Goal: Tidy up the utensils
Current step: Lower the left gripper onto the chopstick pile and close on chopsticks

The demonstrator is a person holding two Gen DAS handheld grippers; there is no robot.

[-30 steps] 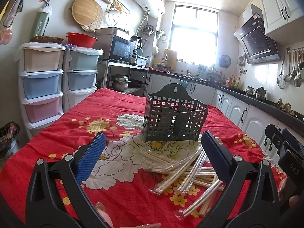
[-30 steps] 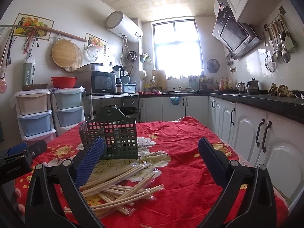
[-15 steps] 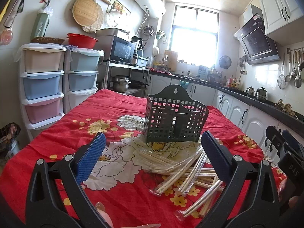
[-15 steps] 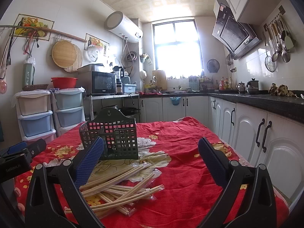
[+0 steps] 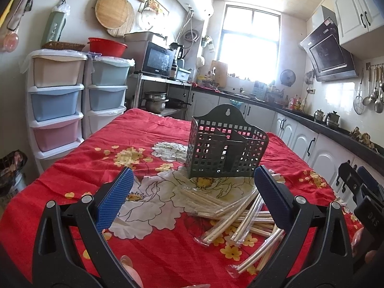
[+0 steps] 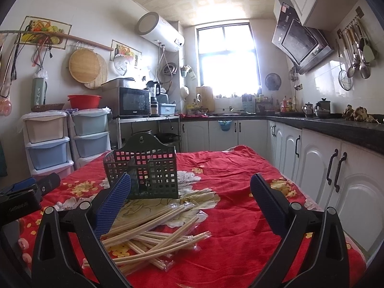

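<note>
Your left gripper (image 5: 192, 199): jaws wide apart, empty | right gripper (image 6: 190, 199): same | wrapped chopsticks (image 6: 153, 230) piled loose on red cloth (image 6: 240, 216), 7 o'clock of right gripper | holder (image 6: 144, 170) upright at 11, apparently empty | step: pre-grasp, nothing sorted | next: lower over one pair, close across its length.

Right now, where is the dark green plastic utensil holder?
The dark green perforated plastic utensil holder stands upright mid-table on the red floral tablecloth, just behind the pile of wrapped wooden chopsticks.
</note>
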